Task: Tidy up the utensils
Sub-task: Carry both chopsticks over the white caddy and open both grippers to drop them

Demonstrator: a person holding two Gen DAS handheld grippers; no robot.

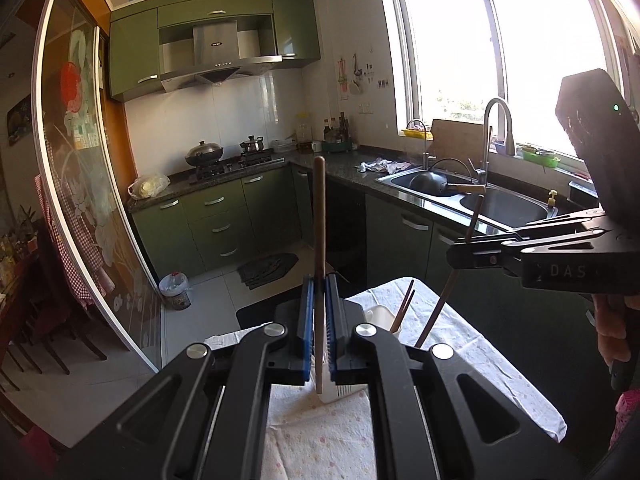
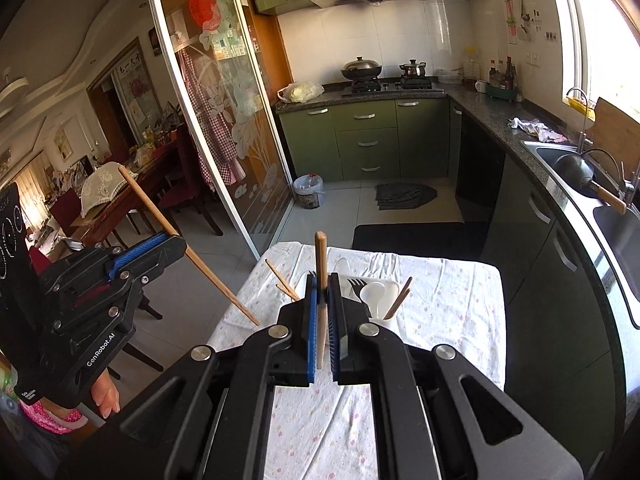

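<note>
Both grippers, left gripper (image 1: 319,300) and right gripper (image 2: 321,300), pinch one chopstick (image 1: 319,216) each (thin grip); either could slip toward the holder (image 2: 376,294) at 12 o'clock.

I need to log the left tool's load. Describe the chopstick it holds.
The chopstick is a plain brown wooden stick with a rounded thick end and a paler thin end. The left gripper has its blue-padded jaws shut on the lower half, thick end away from the camera. In the right wrist view it slants in the air, thin end down, just off the edge of the cloth-covered table, touching nothing else.
</note>
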